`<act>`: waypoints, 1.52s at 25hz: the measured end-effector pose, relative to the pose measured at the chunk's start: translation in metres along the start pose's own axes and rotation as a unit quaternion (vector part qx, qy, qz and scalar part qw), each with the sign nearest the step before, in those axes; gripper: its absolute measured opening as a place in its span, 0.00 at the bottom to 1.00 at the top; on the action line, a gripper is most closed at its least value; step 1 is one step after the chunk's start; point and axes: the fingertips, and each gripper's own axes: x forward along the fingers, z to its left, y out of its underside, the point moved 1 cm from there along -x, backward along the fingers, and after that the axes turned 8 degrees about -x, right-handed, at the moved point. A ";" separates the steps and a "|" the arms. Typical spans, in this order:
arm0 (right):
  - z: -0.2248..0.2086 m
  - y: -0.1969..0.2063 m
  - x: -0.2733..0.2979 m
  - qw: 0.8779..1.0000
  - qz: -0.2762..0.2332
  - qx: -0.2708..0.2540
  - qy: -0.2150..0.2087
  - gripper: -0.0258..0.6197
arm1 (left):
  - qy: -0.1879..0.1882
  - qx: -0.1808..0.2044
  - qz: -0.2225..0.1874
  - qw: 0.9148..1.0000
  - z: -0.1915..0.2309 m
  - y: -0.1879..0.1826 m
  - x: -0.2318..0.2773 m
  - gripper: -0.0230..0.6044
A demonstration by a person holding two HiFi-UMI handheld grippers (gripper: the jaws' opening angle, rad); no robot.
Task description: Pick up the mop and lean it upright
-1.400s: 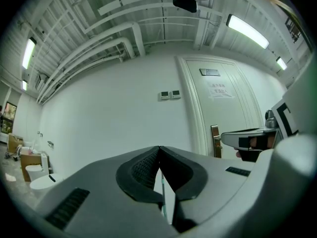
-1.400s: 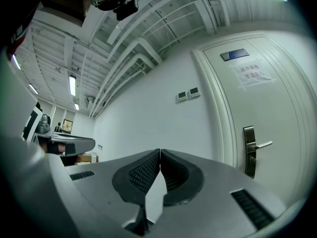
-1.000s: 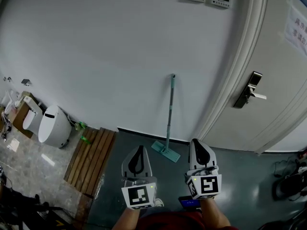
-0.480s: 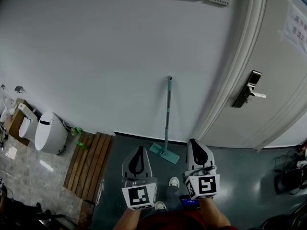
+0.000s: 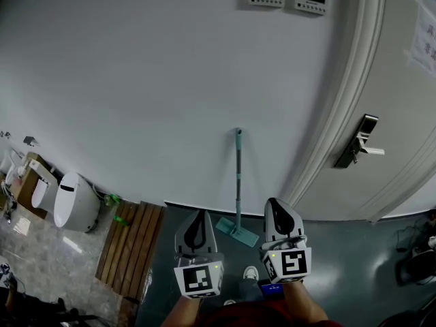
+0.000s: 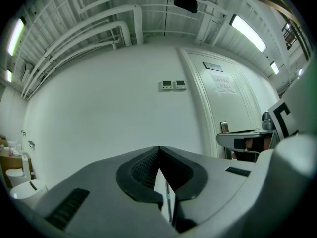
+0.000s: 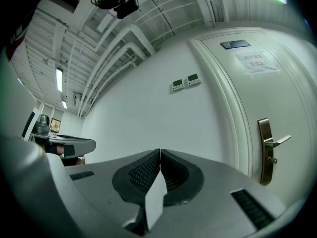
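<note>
1. Left gripper view: my left gripper is clenched, its two jaws meeting tip to tip with nothing between the pads. Through the slit lower down I see a sliver of the mop, far off against the white wall and not touching me. The door stands to the right.
2. Right gripper view: my right gripper is clenched too, jaws pressed together and empty, with only bare wall past them. The door handle is to the right, the two wall panels are high above, and my left gripper shows at the left edge.
3. Head view: both grippers point side by side toward the wall. The mop stands beyond the gap between them, its head on the dark floor at the foot of the wall and its handle leaning upright on the wall, just left of the door frame. Neither gripper touches it. A shoe shows between the grippers, and wooden slats lie to the left.
4. Against a second ago: both pairs of jaws are shut as they were and sit at the same spot in the picture. The mop leans as before, but its handle top sits lower in view, the wall panels have slid a little left, and the shoe was not visible then
</note>
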 end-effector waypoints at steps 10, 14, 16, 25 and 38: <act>-0.056 -0.002 0.065 1.000 -0.015 0.011 -0.023 0.07 | -0.014 0.013 -0.005 1.000 -0.022 -0.007 0.082 0.06; -0.075 0.005 0.087 0.999 -0.015 0.016 -0.034 0.07 | -0.022 0.017 -0.003 1.000 -0.029 -0.004 0.110 0.06; -0.084 0.010 0.097 0.999 -0.014 0.020 -0.037 0.07 | -0.026 0.022 0.000 0.999 -0.031 0.001 0.123 0.06; -0.096 0.030 0.127 0.999 0.002 0.026 -0.043 0.07 | -0.042 0.012 0.012 0.999 -0.022 0.015 0.152 0.06; -0.077 0.035 0.165 1.000 0.018 -0.003 -0.022 0.07 | -0.016 0.008 0.010 1.000 0.013 0.024 0.184 0.06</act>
